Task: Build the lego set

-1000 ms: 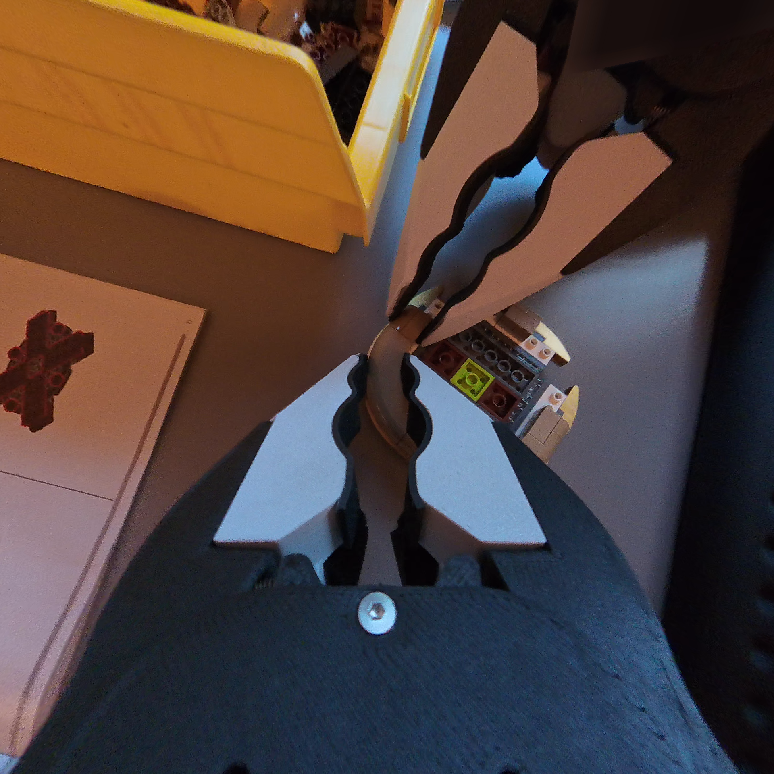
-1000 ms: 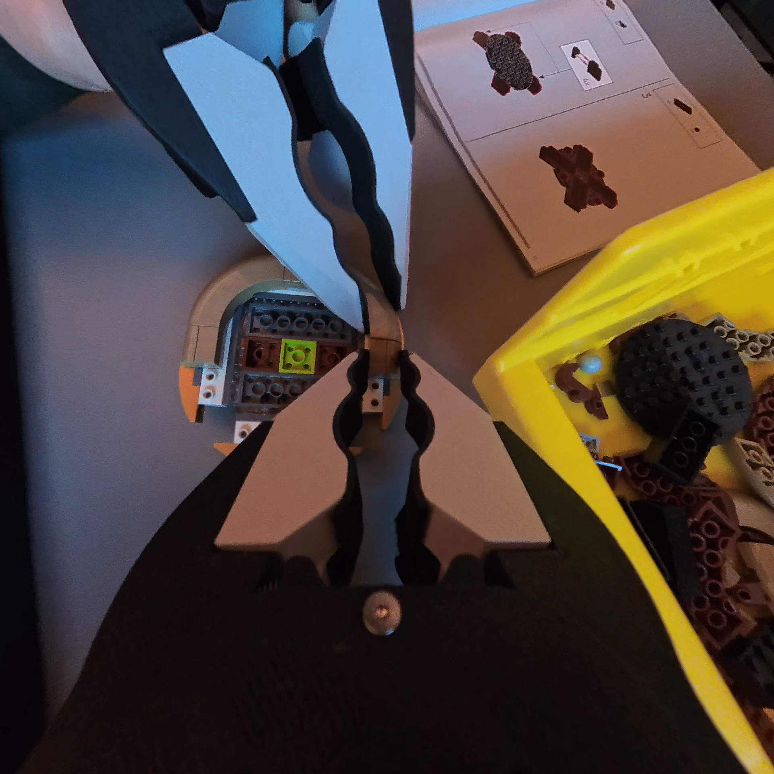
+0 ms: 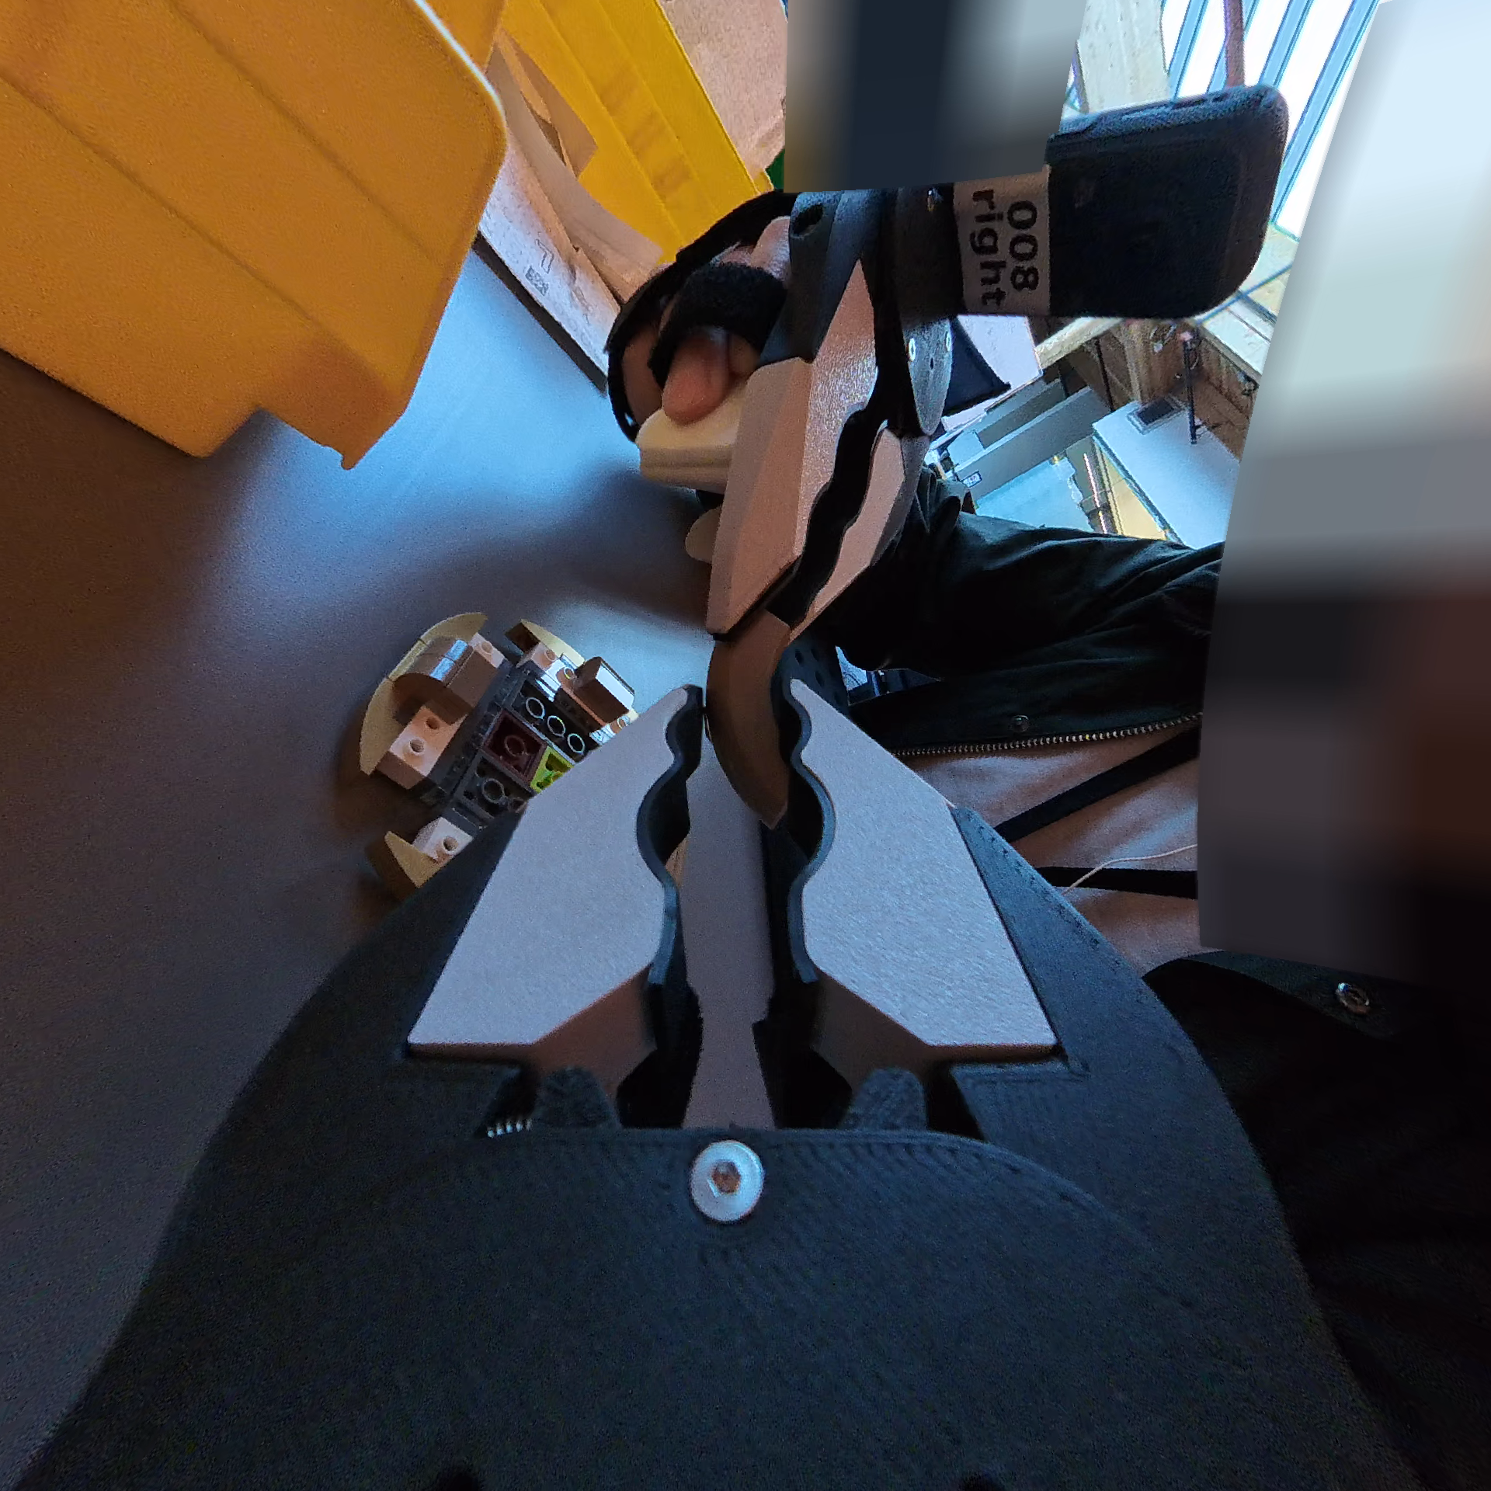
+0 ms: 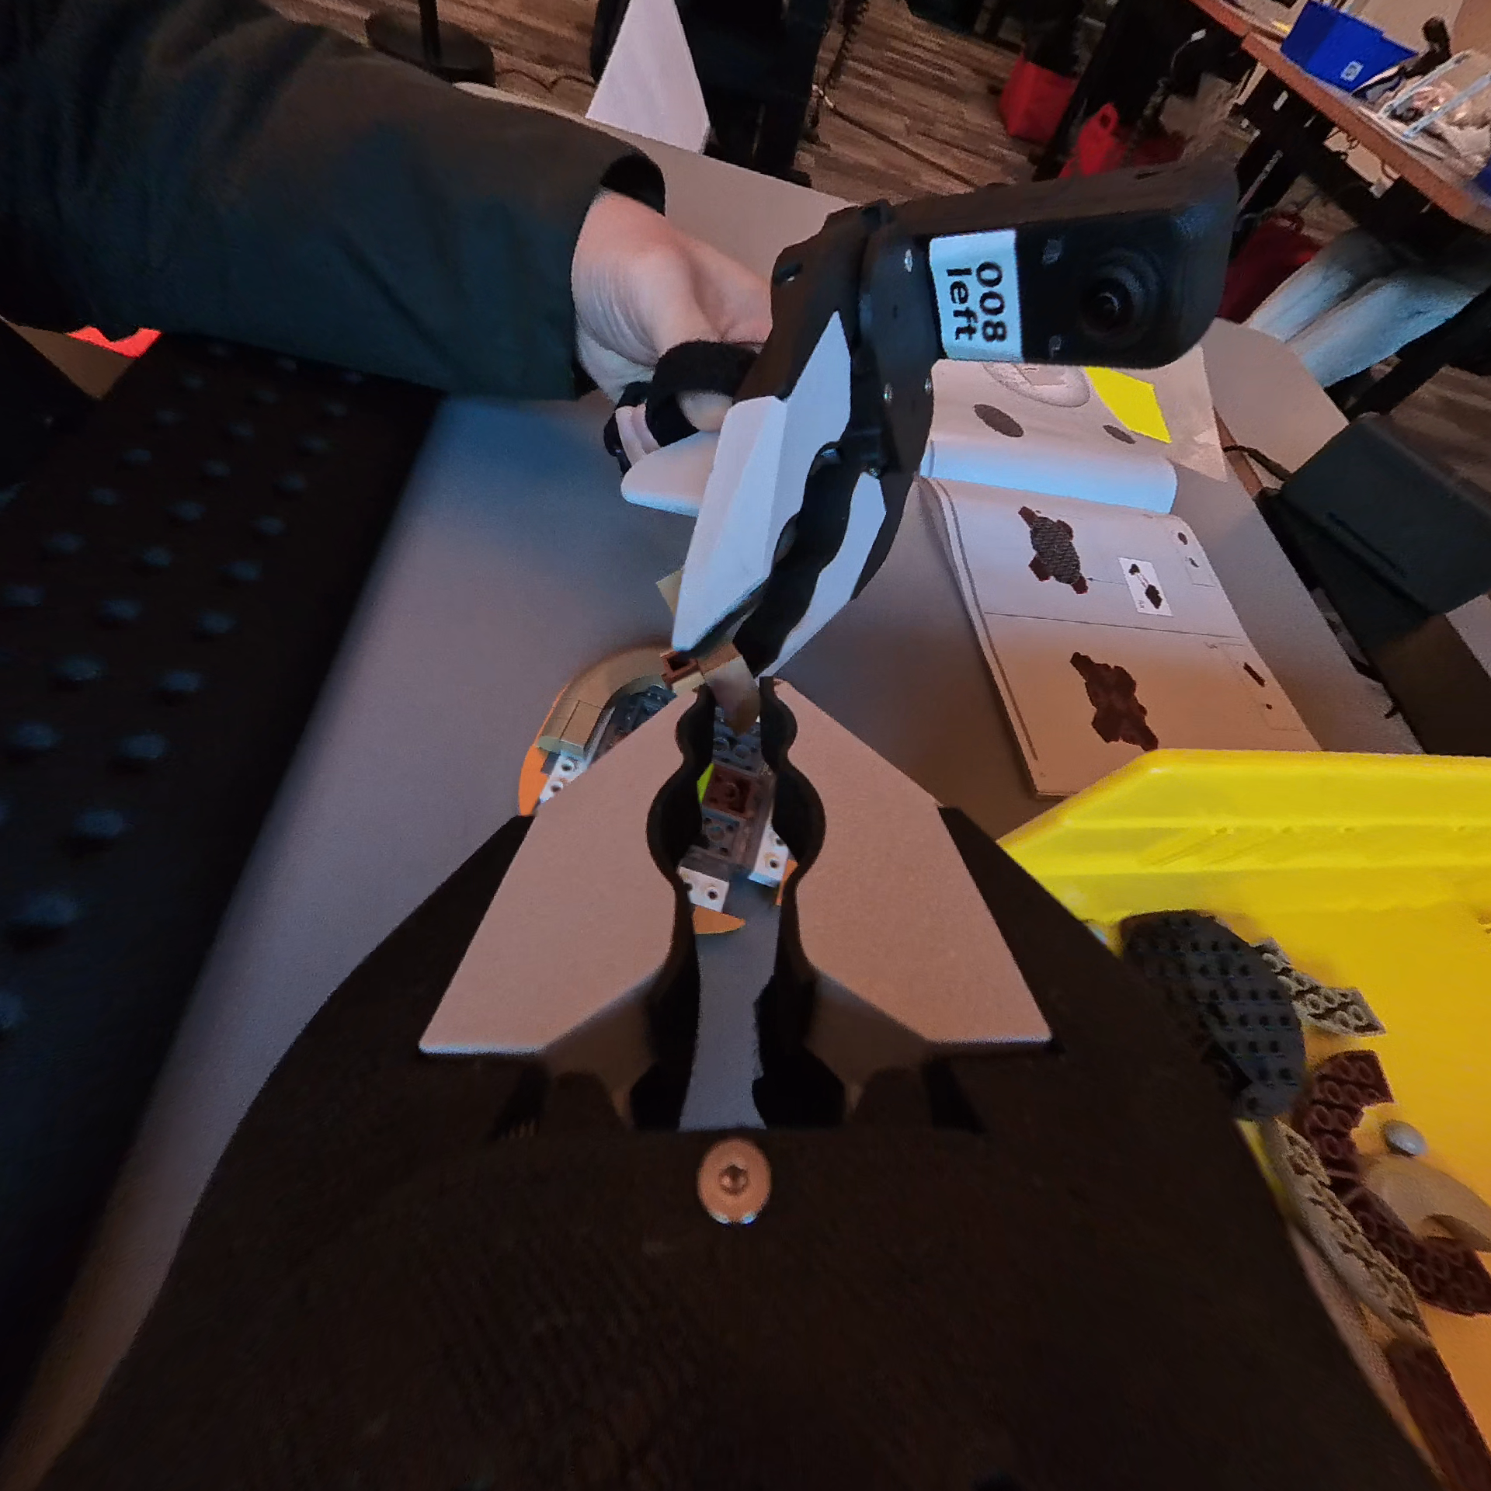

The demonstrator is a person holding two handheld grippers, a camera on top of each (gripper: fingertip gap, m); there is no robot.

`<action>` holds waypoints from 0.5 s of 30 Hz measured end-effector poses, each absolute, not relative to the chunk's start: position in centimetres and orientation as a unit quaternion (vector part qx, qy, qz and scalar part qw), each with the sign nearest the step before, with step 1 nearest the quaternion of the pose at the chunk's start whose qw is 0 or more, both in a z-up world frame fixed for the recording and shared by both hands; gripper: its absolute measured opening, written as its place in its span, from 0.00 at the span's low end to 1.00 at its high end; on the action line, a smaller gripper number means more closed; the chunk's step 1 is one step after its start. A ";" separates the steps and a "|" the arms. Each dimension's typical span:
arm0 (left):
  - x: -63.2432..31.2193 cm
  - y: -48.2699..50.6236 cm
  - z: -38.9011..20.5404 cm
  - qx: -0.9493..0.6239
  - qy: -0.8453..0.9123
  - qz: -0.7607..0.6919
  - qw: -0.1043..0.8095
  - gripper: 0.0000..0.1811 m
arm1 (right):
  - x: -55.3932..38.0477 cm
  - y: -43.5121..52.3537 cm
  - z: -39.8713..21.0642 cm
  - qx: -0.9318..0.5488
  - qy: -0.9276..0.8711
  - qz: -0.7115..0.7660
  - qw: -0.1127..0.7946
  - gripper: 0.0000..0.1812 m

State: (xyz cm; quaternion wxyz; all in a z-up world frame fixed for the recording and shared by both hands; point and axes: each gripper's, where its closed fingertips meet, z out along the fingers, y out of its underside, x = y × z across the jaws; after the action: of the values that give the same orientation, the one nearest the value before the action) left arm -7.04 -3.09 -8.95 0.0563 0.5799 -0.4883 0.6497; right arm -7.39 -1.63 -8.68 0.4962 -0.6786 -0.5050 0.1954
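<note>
Left wrist view: the left gripper is closed to a narrow gap around a curved tan piece. The right gripper comes in from 12 o'clock, nearly closed, and pinches the same piece's upper end. Both tips share one small brick, so any uneven pull could twist it loose and drop it. The lego build sits on the tabletop at 9 o'clock of the tips, apart from the piece. A yellow bin at 10 o'clock crowds that side.

Right wrist view: the right gripper stands narrowly parted, with the tan piece at its tips. The left gripper bears down on it from 12 o'clock. The build shows only through the gap between the fingers, so seating the piece would be half blind, and a hard press may shift the unheld build. An instruction booklet lies at 2 o'clock. The bin of loose bricks is at 4 o'clock, close beside the gripper body.
</note>
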 end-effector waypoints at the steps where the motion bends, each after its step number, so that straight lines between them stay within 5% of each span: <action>1: -7.0 -3.0 -9.0 0.582 -0.489 0.648 0.053 0.09 | -7.4 -1.5 -8.7 -0.682 -0.499 0.199 0.495 0.05; 6: -6.1 -0.1 -6.6 0.580 -0.445 0.680 -0.053 0.08 | -5.9 0.9 -6.1 -0.725 -0.354 0.265 0.528 0.14; 10: -5.7 0.6 -5.3 0.572 -0.440 0.683 -0.115 0.08 | -5.7 0.8 -5.4 -0.735 -0.242 0.438 0.458 0.18; 15: -5.1 -0.3 -5.1 0.567 -0.448 0.680 -0.122 0.08 | -6.1 0.8 -6.2 -0.742 -0.214 0.481 0.415 0.16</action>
State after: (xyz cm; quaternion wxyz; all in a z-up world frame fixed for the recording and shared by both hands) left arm -5.13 -0.32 -5.14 -0.1222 0.5670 -0.4485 0.6800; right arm -6.10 0.75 -6.23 0.4152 -0.7419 -0.2137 0.4811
